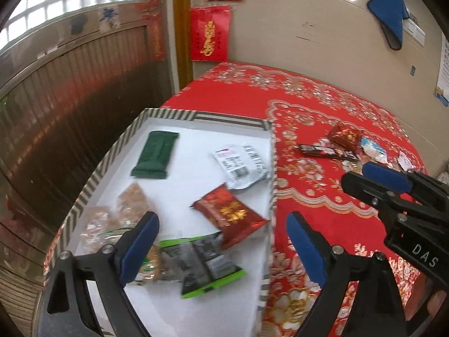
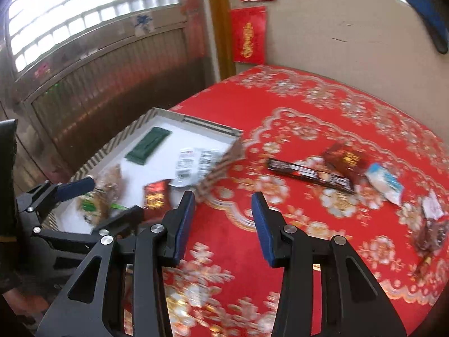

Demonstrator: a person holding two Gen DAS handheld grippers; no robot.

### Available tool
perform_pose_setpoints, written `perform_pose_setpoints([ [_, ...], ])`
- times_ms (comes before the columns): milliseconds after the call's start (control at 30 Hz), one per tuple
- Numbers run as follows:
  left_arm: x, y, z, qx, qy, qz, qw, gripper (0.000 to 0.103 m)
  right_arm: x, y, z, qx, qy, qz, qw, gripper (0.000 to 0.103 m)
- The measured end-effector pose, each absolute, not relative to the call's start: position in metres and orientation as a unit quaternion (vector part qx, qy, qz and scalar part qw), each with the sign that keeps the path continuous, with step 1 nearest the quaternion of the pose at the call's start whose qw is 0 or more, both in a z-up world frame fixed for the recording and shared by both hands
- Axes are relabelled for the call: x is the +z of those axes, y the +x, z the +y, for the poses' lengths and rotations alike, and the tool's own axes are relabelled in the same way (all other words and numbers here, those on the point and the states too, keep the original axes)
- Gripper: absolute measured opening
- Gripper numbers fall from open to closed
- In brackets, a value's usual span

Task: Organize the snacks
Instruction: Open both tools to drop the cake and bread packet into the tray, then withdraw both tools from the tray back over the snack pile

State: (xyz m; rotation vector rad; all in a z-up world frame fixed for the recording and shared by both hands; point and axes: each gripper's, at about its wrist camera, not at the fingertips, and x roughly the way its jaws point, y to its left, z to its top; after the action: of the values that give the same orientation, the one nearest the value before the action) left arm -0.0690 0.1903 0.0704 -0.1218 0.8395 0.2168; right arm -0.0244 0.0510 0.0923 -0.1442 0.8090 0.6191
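Spread wide, the fingers of the left gripper (image 1: 223,241) hang over the near end of the striped box (image 1: 112,157) with nothing between them; one blue pad sits above the box floor, the other above the red cloth just outside its right wall. The right gripper (image 2: 223,224) holds its fingers partly apart, also empty, above the flowered red cloth (image 2: 308,106) that covers the bench.

Inside the white-floored box lie a dark green packet (image 1: 155,154) toward the far end, a white packet (image 1: 241,165) against the right wall, a red packet with gold lettering (image 1: 230,213) nearer, a black-and-green packet (image 1: 202,264) nearest, and clear bags of brown snacks (image 1: 132,205) along the left wall.

Out on the cloth, well apart from the box, remain a long dark bar (image 2: 308,175), a red packet (image 2: 345,160) touching its far end, a white-and-blue packet (image 2: 384,182) just beside that, and, near the right edge, a small white packet (image 2: 432,205) and a brown snack in clear wrap (image 2: 429,236).

Red paper hangings (image 1: 210,32) are on the wall behind.
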Motion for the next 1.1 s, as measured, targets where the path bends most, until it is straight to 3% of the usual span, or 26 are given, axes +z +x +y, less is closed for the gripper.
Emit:
perform_pose_setpoints([
  [733,0.060,-0.012,0.097,0.025,-0.034,0.448,0.893,0.093,0.073,-0.011,-0.096,0.186,-0.017,0.416,0.890,0.042],
  [1100,0.055,0.063,0.073,0.000,-0.027,0.479,0.877,0.093,0.069,-0.002,-0.149,0.154,0.017,0.420,0.894,0.042],
])
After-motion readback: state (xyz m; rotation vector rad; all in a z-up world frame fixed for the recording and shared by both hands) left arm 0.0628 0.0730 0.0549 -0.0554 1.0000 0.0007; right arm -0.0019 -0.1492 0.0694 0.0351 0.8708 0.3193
